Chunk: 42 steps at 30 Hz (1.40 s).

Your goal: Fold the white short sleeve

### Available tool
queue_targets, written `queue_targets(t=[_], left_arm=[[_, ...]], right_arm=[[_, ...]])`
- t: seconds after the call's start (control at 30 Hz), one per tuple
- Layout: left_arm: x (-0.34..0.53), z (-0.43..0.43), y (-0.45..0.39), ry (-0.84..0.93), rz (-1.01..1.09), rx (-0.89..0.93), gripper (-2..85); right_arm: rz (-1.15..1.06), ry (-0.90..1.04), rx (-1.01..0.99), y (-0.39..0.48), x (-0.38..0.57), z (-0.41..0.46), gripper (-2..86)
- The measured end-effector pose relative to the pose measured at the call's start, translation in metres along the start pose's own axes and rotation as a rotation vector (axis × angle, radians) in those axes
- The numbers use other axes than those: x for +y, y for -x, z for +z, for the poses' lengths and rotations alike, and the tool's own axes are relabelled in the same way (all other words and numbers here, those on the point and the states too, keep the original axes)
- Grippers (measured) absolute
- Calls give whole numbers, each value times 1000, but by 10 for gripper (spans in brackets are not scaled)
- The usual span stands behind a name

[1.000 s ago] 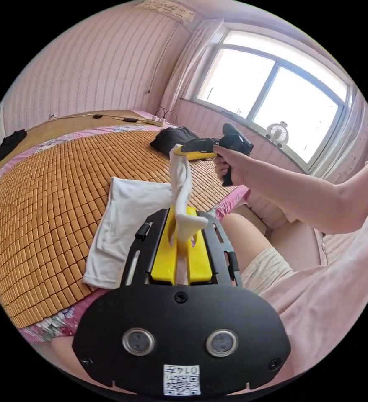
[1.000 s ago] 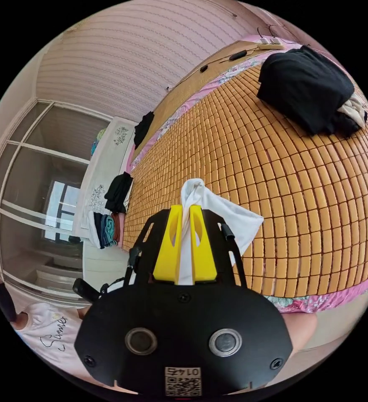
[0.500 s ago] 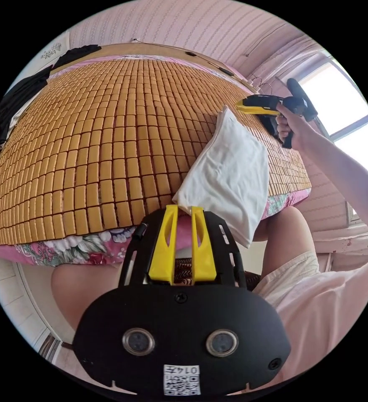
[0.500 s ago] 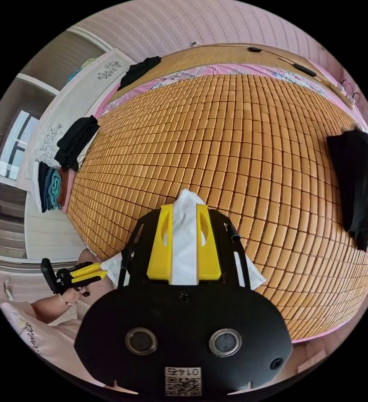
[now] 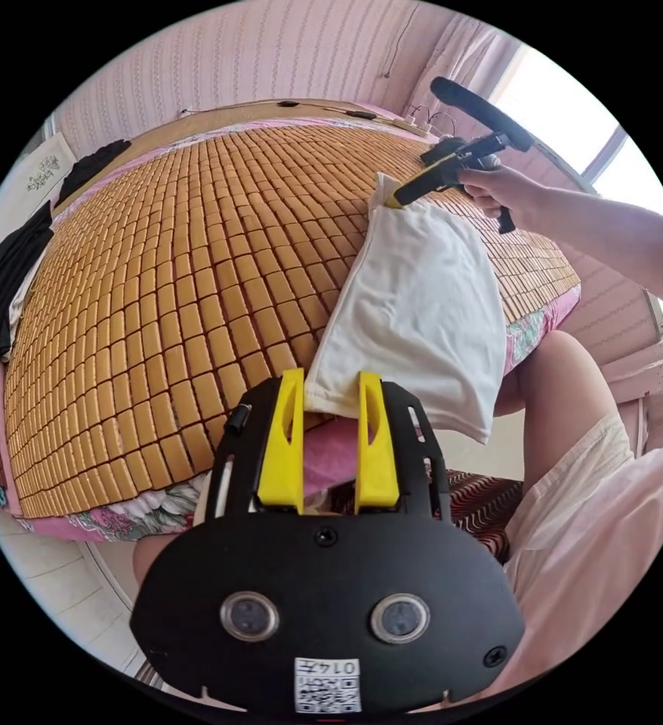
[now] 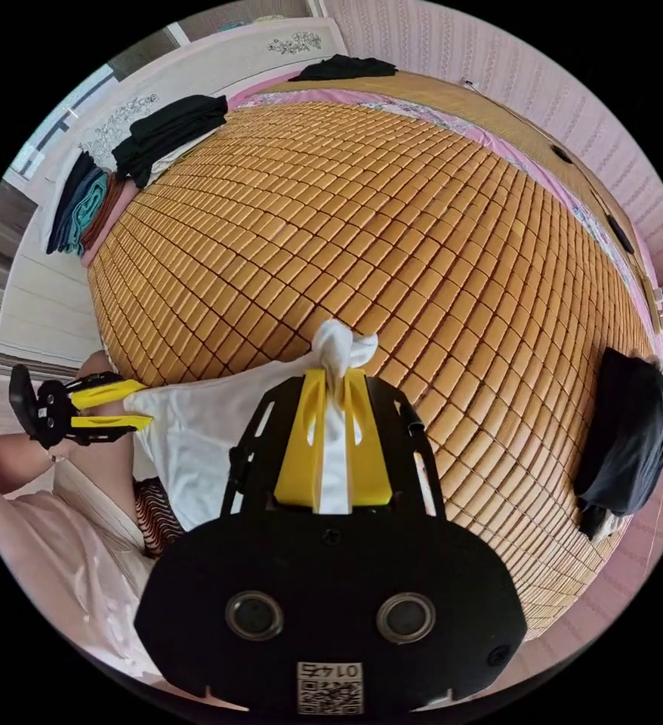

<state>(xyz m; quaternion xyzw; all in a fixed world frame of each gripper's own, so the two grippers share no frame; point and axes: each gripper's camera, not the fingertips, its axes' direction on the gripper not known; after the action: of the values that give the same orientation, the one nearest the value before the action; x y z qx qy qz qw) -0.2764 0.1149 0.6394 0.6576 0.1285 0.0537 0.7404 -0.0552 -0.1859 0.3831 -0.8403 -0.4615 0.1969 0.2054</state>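
The white short sleeve shirt (image 5: 414,302), folded to a narrow panel, stretches between my two grippers over the bed's near edge. In the left gripper view my left gripper (image 5: 330,377) has its yellow jaws apart, and the shirt's near corner lies loosely between the tips. The right gripper (image 5: 393,199), held in a hand, pinches the far corner. In the right gripper view my right gripper (image 6: 335,374) is shut on a bunched corner of the shirt (image 6: 203,430), which runs left to the left gripper (image 6: 144,404), whose jaws stand apart.
A bamboo mat (image 5: 180,249) covers the bed. A black garment pile (image 6: 626,438) lies at its right edge, with folded clothes (image 6: 82,204) and more black clothes (image 6: 169,128) at the far side. The person's legs (image 5: 558,393) are beside the bed edge.
The shirt, earlier a twisted strip between the grippers, now hangs spread as a flat panel. The left gripper's jaws have widened. Both cameras have swung round.
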Motion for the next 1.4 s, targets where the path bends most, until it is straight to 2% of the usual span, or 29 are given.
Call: queue_targets(t=[0.13,0.23,0.47,0.7,0.9,0.97,1.03,1.1,1.17,1.23,1.27,1.4], left_arm=[[5,-4,-2,-13,16,56,21],[14,-8,-7,-42,30,38,3],[53,-85,-20,-284,61,32,-6],[109,-195,4,-478,-59,-53,-7],[128,-279,85,-592,-205,-226,-4],[121,-306,123,-640,-233,-312,0],[101,-338,167,-660,-259,-404,11],[69,-382,240,-692,-393,-498,45],[51,-405,283,-683,-512,-608,81],[44,-414,316,-635,-630,-659,100],[45,-414,326,-619,-659,-641,104],[71,-378,286,-639,-550,-573,101]], right_arm=[[19,-266,-129,8,48,-71,33],[-19,-397,-141,28,91,-121,30],[-30,-561,-90,73,151,-203,29],[-151,-703,-125,122,121,-254,28],[-405,-725,-199,183,-19,-285,31],[-506,-703,-161,219,-110,-303,36],[-523,-697,-116,250,-194,-322,45],[-476,-634,-143,278,-296,-337,69],[-347,-453,-143,304,-419,-332,125],[-279,-298,-74,316,-465,-310,157],[-249,-280,-71,319,-471,-300,170],[-343,-334,-143,306,-419,-266,157]])
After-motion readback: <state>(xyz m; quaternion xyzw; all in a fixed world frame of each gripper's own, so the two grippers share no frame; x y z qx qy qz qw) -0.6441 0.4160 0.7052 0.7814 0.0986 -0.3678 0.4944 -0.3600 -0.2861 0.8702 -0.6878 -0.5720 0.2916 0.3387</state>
